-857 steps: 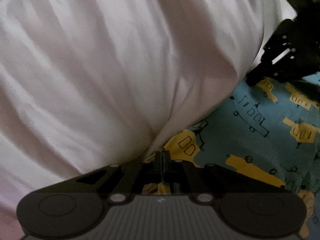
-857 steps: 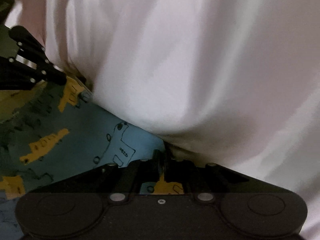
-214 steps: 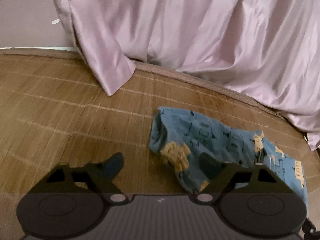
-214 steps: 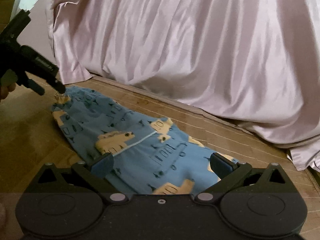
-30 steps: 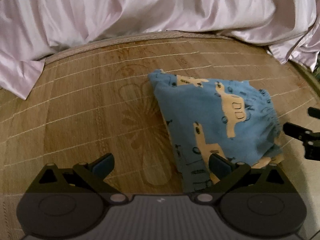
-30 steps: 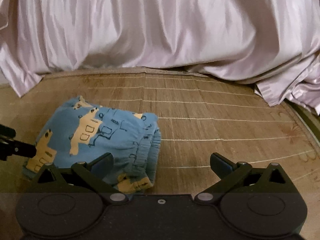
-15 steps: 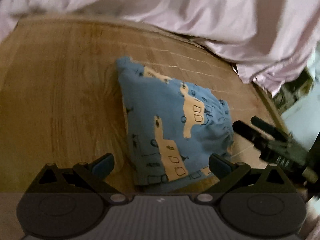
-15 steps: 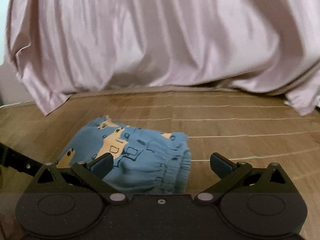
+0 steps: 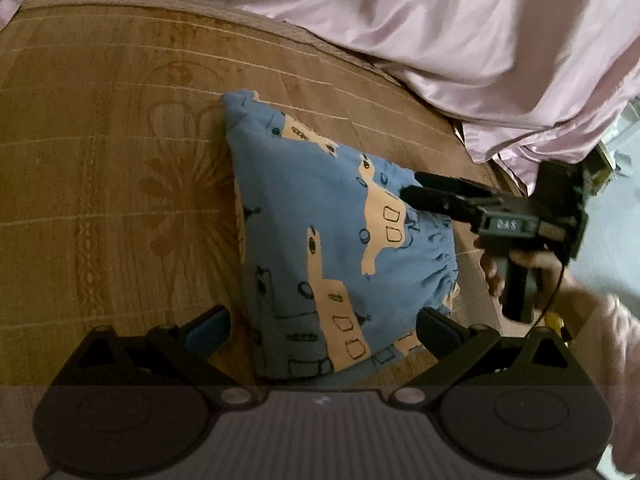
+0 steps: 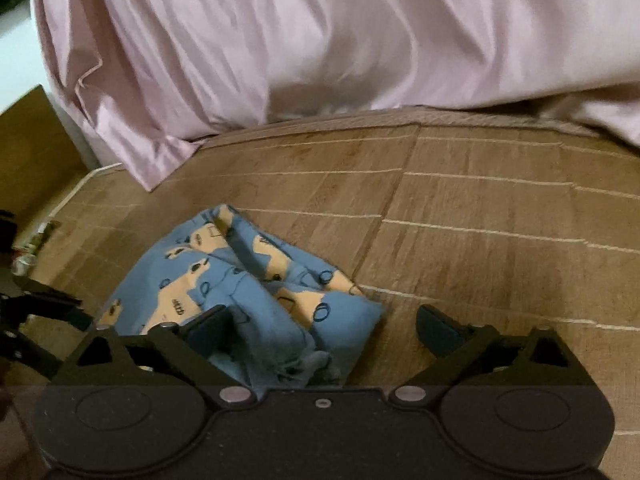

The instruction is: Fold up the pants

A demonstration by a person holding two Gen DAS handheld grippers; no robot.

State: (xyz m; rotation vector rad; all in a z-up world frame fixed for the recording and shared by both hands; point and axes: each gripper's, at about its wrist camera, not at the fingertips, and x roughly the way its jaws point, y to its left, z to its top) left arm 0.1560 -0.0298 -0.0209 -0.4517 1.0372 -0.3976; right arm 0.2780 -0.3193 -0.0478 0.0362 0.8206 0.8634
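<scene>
Pants (image 9: 340, 248), blue with yellow printed shapes, already folded into a small wedge on the straw mat (image 9: 100, 168).

From the left wrist: lying straight ahead of the left tongs (image 9: 324, 326), low in frame, near edge just between the spread fingertips, untouched by either pad. Long axis running away from the tongs, narrow corner far and toward the left, gathered waistband on the right edge. Left tongs released, nothing gripped. Right tongs (image 9: 416, 188) reaching in from the right over the waistband side, carried by a hand (image 9: 520, 268) in a pale sleeve; from this view, cannot tell whether the tips touch cloth. Pink bedsheet (image 9: 460, 32) draped along the far edge of the mat, well apart from the bundle.

From the right wrist: pants (image 10: 240, 280) below and left of centre, stacked layers and crumpled waistband nearest the camera, lying partly between the fingers of the right tongs (image 10: 322, 326) toward the left fingertip. Jaws wide but closing, pads not pressing on cloth. Left tongs (image 10: 52, 304) visible at the left edge, just beside the bundle. Bare mat to the right, bedsheet (image 10: 320, 40) hanging behind.

Judged: right hand nearer to the loose waistband end; nothing standing in the way of a grab or a tidy-up, only the other tongs close on the far side.
</scene>
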